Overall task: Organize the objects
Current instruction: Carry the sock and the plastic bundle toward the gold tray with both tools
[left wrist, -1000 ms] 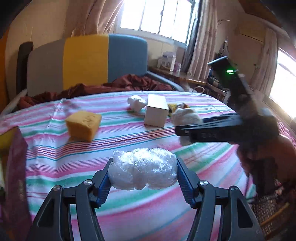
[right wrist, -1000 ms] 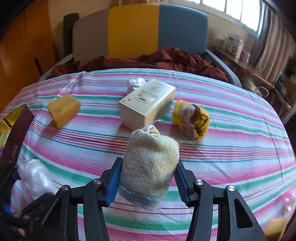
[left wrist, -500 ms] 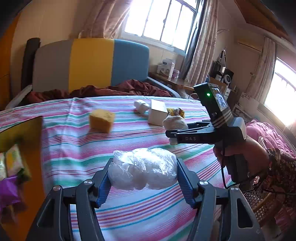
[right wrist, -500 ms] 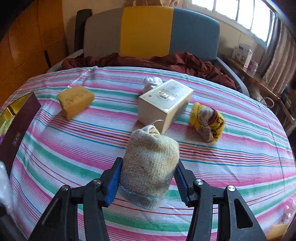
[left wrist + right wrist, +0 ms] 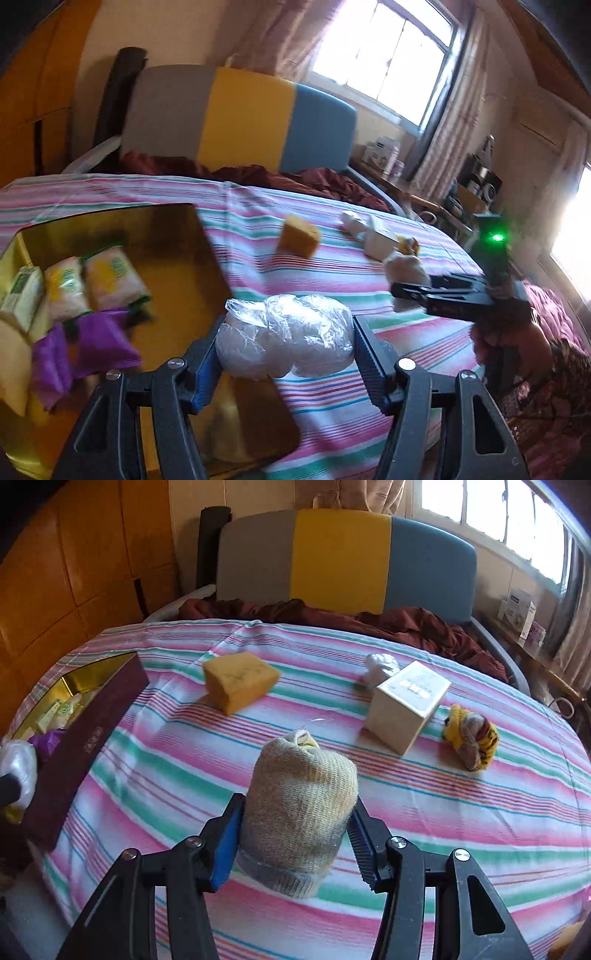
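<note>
My left gripper (image 5: 286, 341) is shut on a clear plastic-wrapped white bundle (image 5: 284, 334), held above the right edge of an open gold-lined box (image 5: 177, 236) that holds several snack packets (image 5: 107, 275). My right gripper (image 5: 295, 830) is shut on a beige rolled sock (image 5: 301, 808), held above the striped tablecloth. The box (image 5: 85, 734) shows maroon-sided at the left in the right wrist view, with the bundle (image 5: 18, 768) beside it. The right gripper (image 5: 410, 291) with its sock also shows in the left wrist view.
On the striped table (image 5: 443, 805) lie a yellow sponge (image 5: 240, 679), a beige carton (image 5: 406, 705), a yellow-striped sock ball (image 5: 471, 738) and a white wad (image 5: 380, 666). A grey-yellow-blue chair (image 5: 343, 561) with a maroon cloth (image 5: 406, 622) stands behind the table.
My left gripper has swung left with the bundle, bringing the open box under it. My right gripper has also shifted left with the sock; the box is now in its view.
</note>
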The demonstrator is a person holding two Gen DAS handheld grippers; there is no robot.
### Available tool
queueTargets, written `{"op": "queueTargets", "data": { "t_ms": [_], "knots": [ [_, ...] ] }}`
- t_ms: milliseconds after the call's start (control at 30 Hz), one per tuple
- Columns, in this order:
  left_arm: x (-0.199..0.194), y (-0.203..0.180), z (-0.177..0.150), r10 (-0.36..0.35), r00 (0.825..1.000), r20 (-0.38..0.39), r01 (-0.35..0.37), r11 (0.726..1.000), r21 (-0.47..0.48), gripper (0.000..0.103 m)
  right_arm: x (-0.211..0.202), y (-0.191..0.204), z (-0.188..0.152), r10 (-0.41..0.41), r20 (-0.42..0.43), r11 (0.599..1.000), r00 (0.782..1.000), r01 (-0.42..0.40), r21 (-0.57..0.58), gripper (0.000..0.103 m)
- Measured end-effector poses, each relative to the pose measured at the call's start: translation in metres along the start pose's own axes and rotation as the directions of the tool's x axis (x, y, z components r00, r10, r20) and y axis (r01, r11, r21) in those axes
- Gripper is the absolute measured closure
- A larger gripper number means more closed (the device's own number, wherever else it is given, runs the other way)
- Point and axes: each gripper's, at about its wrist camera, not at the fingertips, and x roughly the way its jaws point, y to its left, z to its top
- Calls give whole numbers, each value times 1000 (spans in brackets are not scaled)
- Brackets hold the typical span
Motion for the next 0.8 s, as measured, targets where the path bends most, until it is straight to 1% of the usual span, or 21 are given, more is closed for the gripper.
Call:
{"op": "queueTargets", "data": {
  "t_ms": [67,167,267,300,400,500,667,800],
  "knots": [
    [-5,13,-1,-4,1000,0,4,1000,-24,38,-5,9,0,22,5,1000,1000,-22,12,49],
    [-11,38,-2,24,1000,-16,-25,998,-63,38,-16,26,2,50,28,999,998,-50,17,49],
    [-18,59,-5,43,998,-36,-46,995,-92,38,-27,49,7,102,63,995,993,-103,11,49],
    [-19,66,-8,50,997,-53,-55,994,-94,38,-30,57,9,116,71,993,991,-116,5,49],
    [-24,76,-15,61,994,-92,-69,993,-94,38,-41,84,14,158,101,987,982,-156,-22,49],
    [-26,84,-21,52,990,-129,-65,993,-100,38,-49,110,18,210,117,977,971,-206,-48,49],
    [-27,95,-27,59,979,-194,-83,990,-117,38,-58,157,25,249,135,964,959,-233,-124,48],
    [-34,102,-31,95,972,-216,-118,988,-97,38,-59,183,31,300,129,950,945,-284,-132,48]
  ]
}}
